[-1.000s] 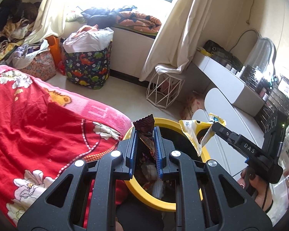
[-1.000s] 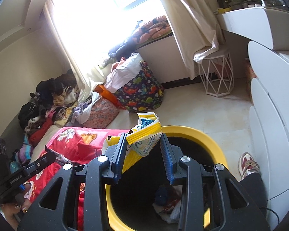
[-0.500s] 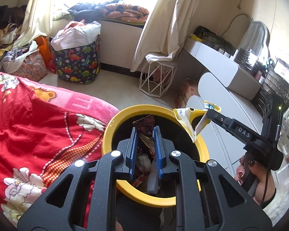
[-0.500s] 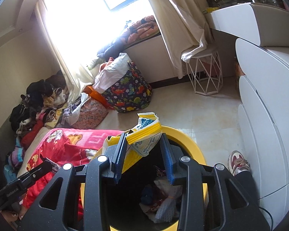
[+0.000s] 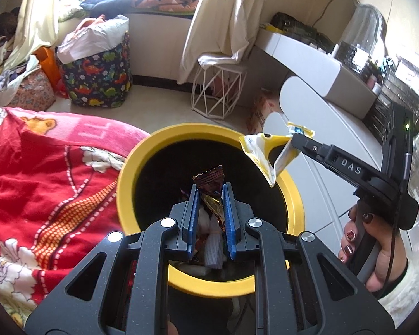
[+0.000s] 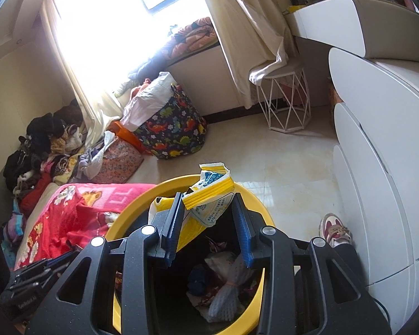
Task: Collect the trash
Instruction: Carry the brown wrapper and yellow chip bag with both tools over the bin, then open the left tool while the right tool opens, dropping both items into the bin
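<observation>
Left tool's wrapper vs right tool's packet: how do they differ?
Colour: the small dark brown foil wrapper against the larger yellow-and-white plastic snack packet.
Grip: the left tool pinches the wrapper with pads nearly together; the right tool stands wider on the bulkier packet.
Shape: the wrapper's zigzag edge just peeks out, while the packet sticks out crumpled and torn open.
Both are held over the yellow-rimmed black bin.

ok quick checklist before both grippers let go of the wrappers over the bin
1. Left gripper shut on the brown wrapper: ok.
2. Right gripper holding the yellow packet: ok.
3. Brown wrapper over the opening of the bin: ok.
4. Yellow packet over the opening: ok in the right view, near the rim in the left view.
5. Room left in the bin: ok, trash lies low inside.
6. Packet will fall free of the fingers: cannot tell.
</observation>
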Tool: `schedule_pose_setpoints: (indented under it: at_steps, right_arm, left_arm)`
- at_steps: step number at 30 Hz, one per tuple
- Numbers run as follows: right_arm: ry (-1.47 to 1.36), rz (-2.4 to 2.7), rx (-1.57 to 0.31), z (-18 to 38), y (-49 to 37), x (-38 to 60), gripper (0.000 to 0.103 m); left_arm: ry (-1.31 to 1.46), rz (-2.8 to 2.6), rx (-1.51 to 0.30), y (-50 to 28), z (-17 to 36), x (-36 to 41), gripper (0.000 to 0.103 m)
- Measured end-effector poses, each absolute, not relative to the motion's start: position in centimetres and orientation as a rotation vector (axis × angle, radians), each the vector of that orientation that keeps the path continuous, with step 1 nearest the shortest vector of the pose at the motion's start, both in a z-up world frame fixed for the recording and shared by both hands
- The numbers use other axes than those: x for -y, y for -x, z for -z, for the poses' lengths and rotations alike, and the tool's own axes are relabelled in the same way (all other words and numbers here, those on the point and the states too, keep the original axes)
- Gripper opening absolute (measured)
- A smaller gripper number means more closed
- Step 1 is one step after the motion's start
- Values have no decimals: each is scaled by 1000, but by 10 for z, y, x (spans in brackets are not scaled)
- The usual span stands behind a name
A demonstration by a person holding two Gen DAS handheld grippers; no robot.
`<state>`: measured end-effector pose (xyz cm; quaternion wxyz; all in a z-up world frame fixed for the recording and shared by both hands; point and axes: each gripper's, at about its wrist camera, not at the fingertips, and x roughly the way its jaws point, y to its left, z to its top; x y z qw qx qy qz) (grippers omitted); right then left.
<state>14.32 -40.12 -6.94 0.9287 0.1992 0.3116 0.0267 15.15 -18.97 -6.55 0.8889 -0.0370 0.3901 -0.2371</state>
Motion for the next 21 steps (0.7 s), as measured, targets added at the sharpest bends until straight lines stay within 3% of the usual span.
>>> schedule_pose_setpoints:
  at_steps: [21]
  right_arm:
    - [-434, -76, -706, 87, -150, 398, 39]
  left_arm:
    - [49, 534, -934, -165, 102, 212, 14]
